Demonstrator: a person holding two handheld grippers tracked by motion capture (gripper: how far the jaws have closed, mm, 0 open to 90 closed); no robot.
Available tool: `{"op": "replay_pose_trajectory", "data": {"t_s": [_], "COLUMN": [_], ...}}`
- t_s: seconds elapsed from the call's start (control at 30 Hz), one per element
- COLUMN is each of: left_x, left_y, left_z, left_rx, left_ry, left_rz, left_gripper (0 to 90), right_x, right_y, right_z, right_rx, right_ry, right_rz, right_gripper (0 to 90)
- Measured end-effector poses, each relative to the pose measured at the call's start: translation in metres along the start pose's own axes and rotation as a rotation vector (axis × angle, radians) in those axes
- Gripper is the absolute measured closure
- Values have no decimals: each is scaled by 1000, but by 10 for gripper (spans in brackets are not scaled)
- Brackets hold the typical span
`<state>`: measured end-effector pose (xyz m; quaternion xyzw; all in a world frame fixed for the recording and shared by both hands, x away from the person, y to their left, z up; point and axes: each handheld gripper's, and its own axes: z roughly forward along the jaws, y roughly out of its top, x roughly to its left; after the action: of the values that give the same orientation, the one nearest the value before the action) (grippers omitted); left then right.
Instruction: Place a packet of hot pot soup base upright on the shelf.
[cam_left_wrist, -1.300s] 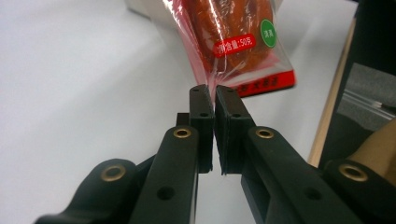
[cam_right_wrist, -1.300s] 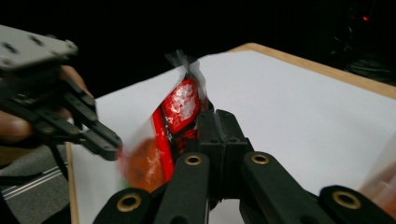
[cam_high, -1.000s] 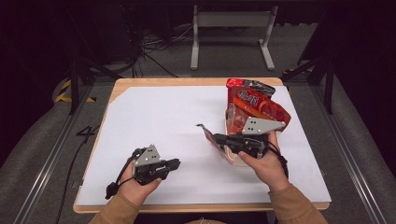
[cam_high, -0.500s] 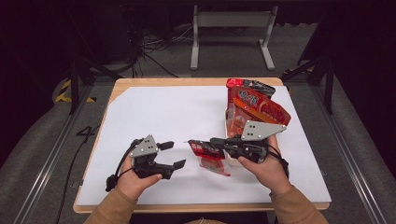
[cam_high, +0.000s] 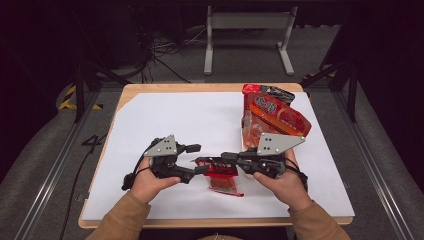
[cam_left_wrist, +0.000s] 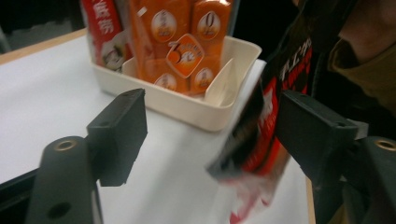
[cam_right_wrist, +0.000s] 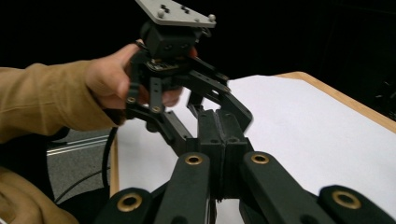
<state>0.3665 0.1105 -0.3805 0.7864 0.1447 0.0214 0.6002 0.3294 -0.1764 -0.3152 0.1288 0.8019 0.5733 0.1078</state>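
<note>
A red and black snack packet (cam_high: 220, 170) hangs over the white sheet between the two hands. My right gripper (cam_high: 226, 158) is shut on its upper edge and points left; in the right gripper view its pads (cam_right_wrist: 223, 135) are pressed together. My left gripper (cam_high: 198, 159) faces it from the left with its jaws apart. They have just been closing, and the packet (cam_left_wrist: 260, 140) sits between them, close to the right-hand jaw with a wide gap to the other. The left gripper (cam_left_wrist: 215, 130) does not pinch it.
A cream box (cam_high: 246, 125) of red and orange snack bags (cam_high: 274, 114) stands at the back right of the wooden table (cam_high: 210, 88); in the left gripper view this box (cam_left_wrist: 187, 106) lies just beyond the jaws. White paper (cam_high: 185, 120) covers the tabletop.
The left gripper's jaws went from shut to wide apart, and it moved right toward the packet. The right gripper swung the packet left, to between the hands.
</note>
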Motion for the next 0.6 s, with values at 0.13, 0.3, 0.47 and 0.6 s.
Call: {"op": "replay_pose_trajectory", "data": {"t_s": [0.13,0.3,0.47,0.6], "left_x": [-1,3,0,-1], "left_y": [1,1,3,5], "left_z": [3,4,3,2], "left_rx": [-22,-47,-32,-10], "left_ry": [-80,-123,-146,-144], "left_rz": [15,-9,-6,-8], "left_gripper": [559,704,875,889], "right_x": [1,-2,-8,-8], "right_y": [1,-1,-6,-7], "right_z": [-1,-4,-7,-7], "right_rx": [-20,-36,-47,-44], "right_ry": [2,-16,-49,-57], "right_rz": [-6,1,23,17], "right_gripper": [900,900,900,900]}}
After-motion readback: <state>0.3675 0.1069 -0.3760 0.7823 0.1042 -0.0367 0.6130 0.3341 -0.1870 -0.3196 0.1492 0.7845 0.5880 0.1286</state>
